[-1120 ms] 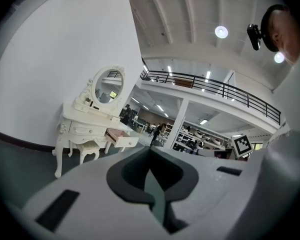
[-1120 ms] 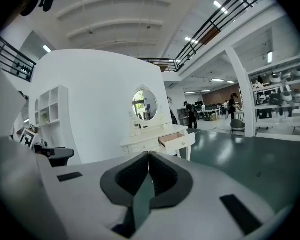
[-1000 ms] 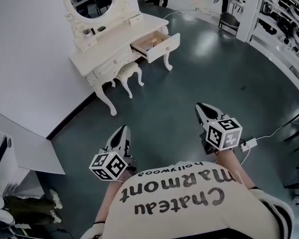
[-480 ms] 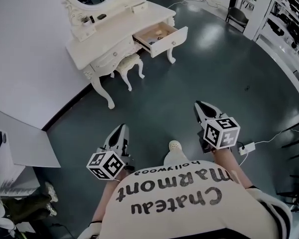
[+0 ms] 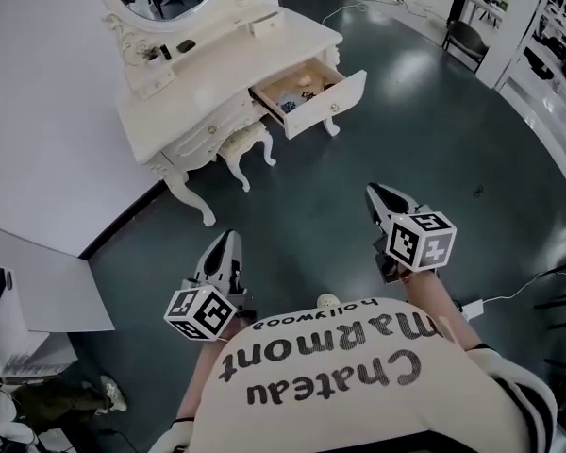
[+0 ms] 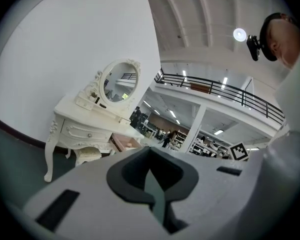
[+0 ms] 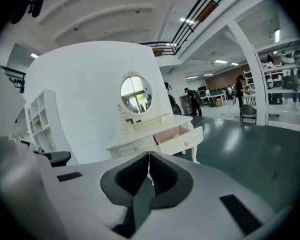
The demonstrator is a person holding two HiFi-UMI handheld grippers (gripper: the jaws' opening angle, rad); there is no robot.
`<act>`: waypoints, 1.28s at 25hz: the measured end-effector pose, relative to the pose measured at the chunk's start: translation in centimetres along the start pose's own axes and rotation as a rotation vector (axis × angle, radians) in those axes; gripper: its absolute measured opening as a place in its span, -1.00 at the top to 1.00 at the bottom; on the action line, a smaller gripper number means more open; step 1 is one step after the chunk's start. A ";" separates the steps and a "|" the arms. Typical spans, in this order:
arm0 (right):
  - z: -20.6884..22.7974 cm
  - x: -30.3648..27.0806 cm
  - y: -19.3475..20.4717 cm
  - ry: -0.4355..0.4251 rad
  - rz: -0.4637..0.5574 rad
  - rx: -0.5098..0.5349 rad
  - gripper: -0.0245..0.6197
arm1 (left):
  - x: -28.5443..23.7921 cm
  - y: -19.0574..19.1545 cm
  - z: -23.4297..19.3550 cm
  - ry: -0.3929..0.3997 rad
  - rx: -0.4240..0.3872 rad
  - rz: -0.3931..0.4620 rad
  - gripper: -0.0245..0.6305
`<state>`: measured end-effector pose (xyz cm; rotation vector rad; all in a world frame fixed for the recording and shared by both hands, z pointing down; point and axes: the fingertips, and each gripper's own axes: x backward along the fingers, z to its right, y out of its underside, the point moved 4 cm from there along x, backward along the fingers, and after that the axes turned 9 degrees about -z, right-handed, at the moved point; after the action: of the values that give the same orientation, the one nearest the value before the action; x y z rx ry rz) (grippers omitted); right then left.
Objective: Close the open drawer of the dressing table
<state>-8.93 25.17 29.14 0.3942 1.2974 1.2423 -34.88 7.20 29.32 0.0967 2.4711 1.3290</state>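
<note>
In the upper middle of the frame, the drawer (image 5: 313,100) stands open on the table (image 5: 184,88), well apart from me. I hold the left gripper (image 5: 230,242) and right gripper (image 5: 377,194) closed tight and empty, aimed there, likely so a blunt tip can push its front.

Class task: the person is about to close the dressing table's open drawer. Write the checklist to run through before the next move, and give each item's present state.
1. Drawer open, front in plain view: ok.
2. Nothing in the drawer sticks up above its rim: cannot tell; small things lie inside.
3. Right claw shut and empty: ok.
4. Left claw shut and empty: ok.
5. Claws at the drawer front: not ok; both are well apart from the dressing table, with floor between.
6. Stool tucked under the table, out of the drawer's path: ok.
</note>
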 end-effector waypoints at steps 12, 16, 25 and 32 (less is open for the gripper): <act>7.0 -9.2 -1.5 -0.019 -0.105 0.005 0.83 | -10.1 0.4 -2.8 -0.054 0.031 -0.080 0.90; 7.9 -12.0 1.2 -0.008 -0.196 -0.054 0.84 | -12.0 0.7 -5.0 -0.048 0.068 -0.123 0.90; 5.5 -18.4 -0.2 -0.003 -0.210 -0.131 0.84 | -18.3 -6.7 -10.6 0.052 0.009 -0.140 0.90; 2.8 -22.9 -6.1 0.010 -0.107 -0.094 0.84 | -20.7 -12.9 -14.4 0.083 -0.071 -0.134 0.90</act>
<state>1.07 4.71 36.45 0.2489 1.2473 1.2112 -18.75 -15.98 31.42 -0.1410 2.4462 1.3872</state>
